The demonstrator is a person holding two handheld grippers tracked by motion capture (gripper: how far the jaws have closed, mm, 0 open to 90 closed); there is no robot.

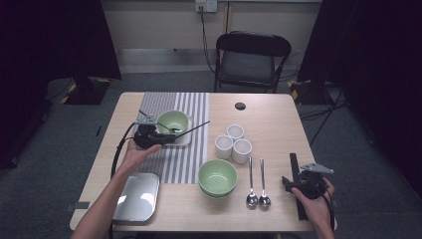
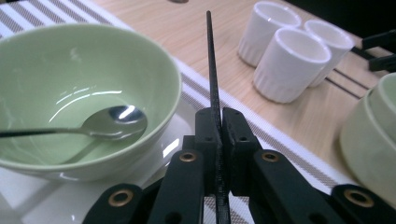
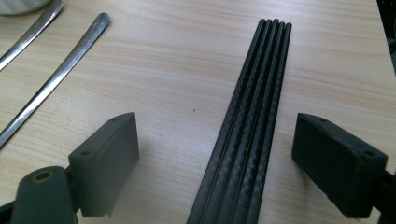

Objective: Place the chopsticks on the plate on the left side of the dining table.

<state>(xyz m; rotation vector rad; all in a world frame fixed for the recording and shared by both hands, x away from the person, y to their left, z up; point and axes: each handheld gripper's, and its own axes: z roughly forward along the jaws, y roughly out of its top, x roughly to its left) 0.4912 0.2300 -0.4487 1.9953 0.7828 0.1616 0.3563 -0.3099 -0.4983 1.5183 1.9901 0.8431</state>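
On the table: table, mat mid-frame, tray lower left.
Bowl: green bowl with spoon, left of centre.
Left gripper: fingers clenched on one chopstick, beside bowl, pointing right.
Right gripper: fingers released, straddling chopsticks, lower right.
Risk: thin chopstick may pivot or slip; cups and second bowl stand close.
Nearby: two spoons.
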